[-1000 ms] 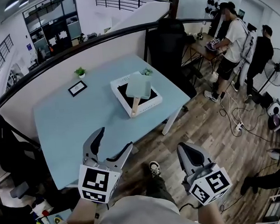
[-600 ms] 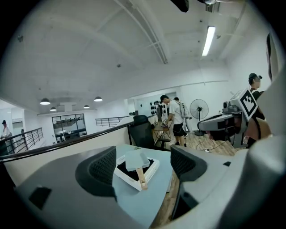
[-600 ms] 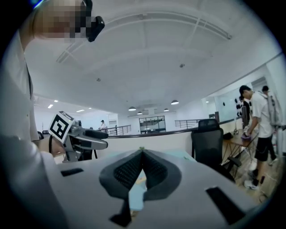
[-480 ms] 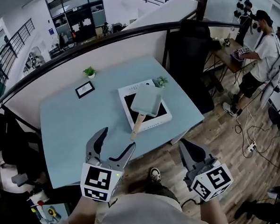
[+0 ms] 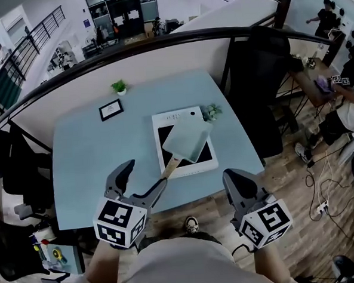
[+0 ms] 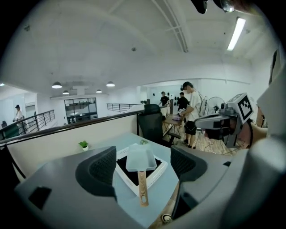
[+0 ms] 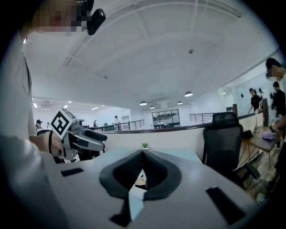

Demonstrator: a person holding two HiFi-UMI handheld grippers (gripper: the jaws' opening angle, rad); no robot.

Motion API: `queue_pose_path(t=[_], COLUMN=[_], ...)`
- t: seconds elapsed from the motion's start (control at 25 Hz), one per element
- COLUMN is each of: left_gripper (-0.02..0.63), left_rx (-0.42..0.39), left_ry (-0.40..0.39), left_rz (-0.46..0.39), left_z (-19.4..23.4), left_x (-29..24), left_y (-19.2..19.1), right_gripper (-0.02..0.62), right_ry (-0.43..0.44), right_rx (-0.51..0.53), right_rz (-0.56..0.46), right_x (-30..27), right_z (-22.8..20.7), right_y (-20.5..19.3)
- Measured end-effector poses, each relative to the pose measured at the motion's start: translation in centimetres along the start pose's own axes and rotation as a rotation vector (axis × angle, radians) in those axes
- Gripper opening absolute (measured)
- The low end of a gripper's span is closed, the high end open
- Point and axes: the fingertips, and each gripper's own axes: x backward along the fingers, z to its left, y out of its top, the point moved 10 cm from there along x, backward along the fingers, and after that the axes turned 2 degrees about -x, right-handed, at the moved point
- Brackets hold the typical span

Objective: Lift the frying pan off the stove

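Observation:
A pale green square frying pan (image 5: 188,140) with a wooden handle (image 5: 170,165) rests on the white stove (image 5: 174,118) with a black top, on the light blue table (image 5: 94,161). The handle points toward me past the stove's front edge. My left gripper (image 5: 144,174) hovers open above the table's near edge, just short of the handle's tip and holding nothing. In the left gripper view the pan (image 6: 140,157) and stove (image 6: 156,172) lie ahead between the parted jaws of the left gripper (image 6: 143,164). My right gripper (image 5: 231,177) is shut and empty, off the table's front right; the right gripper (image 7: 143,154) shows its jaws meeting.
A small potted plant (image 5: 119,86) and a framed card (image 5: 110,109) stand at the table's far side. Another little plant (image 5: 211,112) sits by the stove's right corner. A black office chair (image 5: 261,67) stands right of the table. People work at a desk at the far right.
The view has swung so the table sits more central and closer. Both grippers have come nearer the table's front edge; the left stays open, the right stays shut.

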Motion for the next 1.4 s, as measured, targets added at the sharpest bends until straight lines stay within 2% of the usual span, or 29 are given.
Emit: queue_pose_path(t=[0.24,0.6,0.76,1.0,1.08,1.24,1.4], left_gripper=[0.368,0.37,0.37,0.37,0.37,0.37,0.371], left_rx=[0.035,-0.049,-0.045,-0.026,-0.02,-0.084,-0.037], left_ry=[0.056,0.036,-0.001,-0.068,-0.084,-0.107,-0.155], left_rz=[0.018,0.147,0.181,0.279,0.325,0.448,0.525], left_z=[-0.3,-0.9,-0.2,0.9,1.2,1.2,1.2], left_x=[-2.7,-5.5,-6.6,-9.3,-10.2,-13.2,-16.0], left_y=[-0.1,-1.5,-1.9,-3.5,-4.3,-6.2,-8.1], right_gripper=[0.005,0.004,0.005,0.005,0.005,0.005,0.005], right_ry=[0.057,0.067,0.048,0.016,0.009,0.0,0.002], right_rx=[-0.013,-0.039,-0.044,-0.09,-0.1,-0.114,-0.143], right_rz=[0.012,0.051,0.087,0.104,0.109,0.143,0.184], right_x=[-2.3,-3.8,-4.6,-5.6,-6.0,-7.0,-8.0], right_z=[-3.3,-4.3,-4.4,-4.0,-3.7,-4.2,-4.6], right_y=[-0.5,-1.8,-2.1,-2.5,-2.8,-3.8,-5.1])
